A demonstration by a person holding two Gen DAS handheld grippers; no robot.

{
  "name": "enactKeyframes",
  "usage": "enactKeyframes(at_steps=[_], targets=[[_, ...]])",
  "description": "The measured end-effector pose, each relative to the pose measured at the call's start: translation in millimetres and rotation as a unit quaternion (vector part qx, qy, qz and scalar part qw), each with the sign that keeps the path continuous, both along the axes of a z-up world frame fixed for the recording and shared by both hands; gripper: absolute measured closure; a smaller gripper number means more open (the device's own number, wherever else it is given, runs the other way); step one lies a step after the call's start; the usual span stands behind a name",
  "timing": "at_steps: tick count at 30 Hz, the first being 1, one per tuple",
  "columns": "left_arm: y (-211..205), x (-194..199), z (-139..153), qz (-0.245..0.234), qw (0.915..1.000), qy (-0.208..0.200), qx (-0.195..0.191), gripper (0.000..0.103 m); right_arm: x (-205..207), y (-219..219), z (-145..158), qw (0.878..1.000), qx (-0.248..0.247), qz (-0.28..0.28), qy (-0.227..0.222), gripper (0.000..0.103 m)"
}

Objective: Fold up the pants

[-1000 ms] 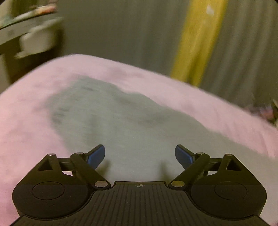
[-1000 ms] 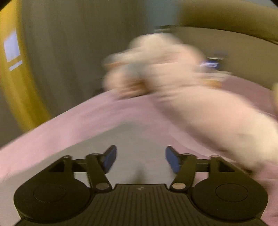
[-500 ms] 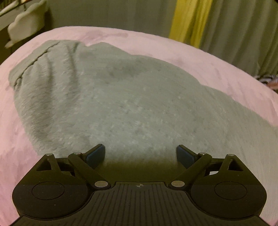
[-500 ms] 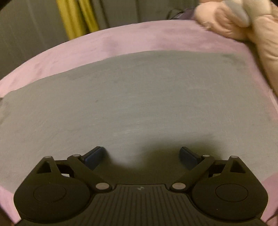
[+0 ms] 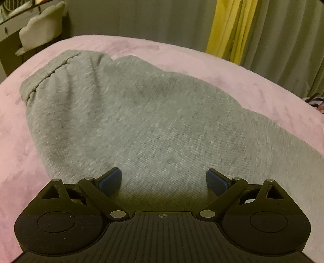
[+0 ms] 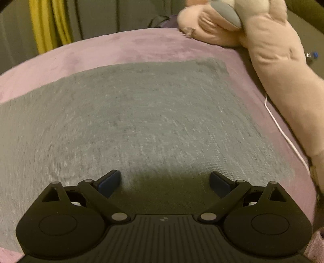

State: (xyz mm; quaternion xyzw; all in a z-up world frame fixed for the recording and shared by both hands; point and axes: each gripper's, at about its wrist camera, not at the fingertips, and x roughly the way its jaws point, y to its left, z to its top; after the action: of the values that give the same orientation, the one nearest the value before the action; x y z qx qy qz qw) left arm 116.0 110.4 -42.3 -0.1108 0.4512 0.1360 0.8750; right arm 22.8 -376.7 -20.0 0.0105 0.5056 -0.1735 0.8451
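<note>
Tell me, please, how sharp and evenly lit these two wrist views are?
Left wrist view: dim, warm light; gray pants fairly sharp, with the left gripper casting a shadow just ahead of it. Right wrist view: fabric smeared by slight motion blur, pink plush toy soft; fisheye bends the pink bedspread.

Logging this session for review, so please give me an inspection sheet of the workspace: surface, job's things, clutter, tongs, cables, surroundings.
Surface: pink plush bed cover, bare around the garment.
Job's things: grey knit sweatpants lying spread flat; gathered hem at the far left.
Clutter: large pale pink plush toy along the right edge.
Tongs: left tongs and right tongs both open, low over the fabric, gripping nothing.
Cables: thin white cord beside the toy.
Surroundings: grey-green curtains with a yellow drape; white scalloped chair.
</note>
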Motion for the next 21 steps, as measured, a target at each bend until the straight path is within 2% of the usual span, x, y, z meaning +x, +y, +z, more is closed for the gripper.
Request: enactKeyframes(at_steps=[6, 11, 15, 18, 21], targets=[[1.6, -4.4, 0.7, 0.010, 0.9999, -0.005, -0.007, 0.007, -1.7, 4.7, 6.1, 1.000, -0.008, -0.008, -0.006, 0.006], [2.9, -9.6, 4.0, 0.018, 0.9997, -0.008, -0.012, 0.006, -8.9, -8.6, 20.2, 0.999, -0.020, -0.036, -0.034, 0.006], [4.2, -10.5, 4.2, 0.022, 0.9996, -0.007, -0.014, 0.007, -33.7, -17.0, 53.6, 0.994, -0.090, -0.020, -0.060, 0.006], [3.7, -11.6, 5.6, 0.022, 0.9996, -0.008, -0.013, 0.006, -64.5, -32.3, 89.3, 0.985, -0.148, -0.013, -0.085, 0.006], [3.5, -13.9, 8.4, 0.023, 0.9996, -0.013, -0.013, 0.006, -108.0, -57.0, 134.1, 0.973, -0.189, -0.031, -0.131, 0.004]])
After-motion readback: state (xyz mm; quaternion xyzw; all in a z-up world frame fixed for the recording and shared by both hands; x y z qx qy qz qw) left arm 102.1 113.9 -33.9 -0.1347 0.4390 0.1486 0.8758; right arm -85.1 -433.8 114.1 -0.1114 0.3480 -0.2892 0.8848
